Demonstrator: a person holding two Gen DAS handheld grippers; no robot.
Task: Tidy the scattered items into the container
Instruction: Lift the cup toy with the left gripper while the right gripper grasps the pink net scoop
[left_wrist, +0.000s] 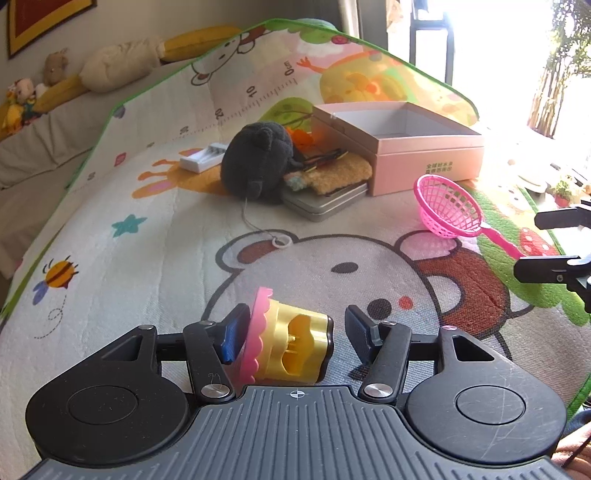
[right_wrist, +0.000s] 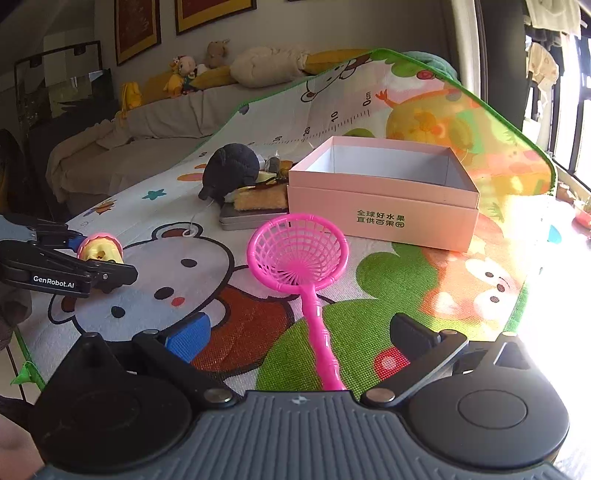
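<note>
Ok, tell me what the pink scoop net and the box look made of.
Pink scoop net: moulded plastic, glossy, judging by its rigid lattice and ridged handle. Box: likely matte pink cardboard, with thin straight walls, a white inside and printed lettering.

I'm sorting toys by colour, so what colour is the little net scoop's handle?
Bright pink, same as its basket. The net scoop shows best in the right wrist view.

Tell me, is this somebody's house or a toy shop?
Most likely a home, a living room or playroom. A cartoon play mat covers the floor, stuffed animals sit on a covered sofa, and framed pictures hang on the wall.
</note>
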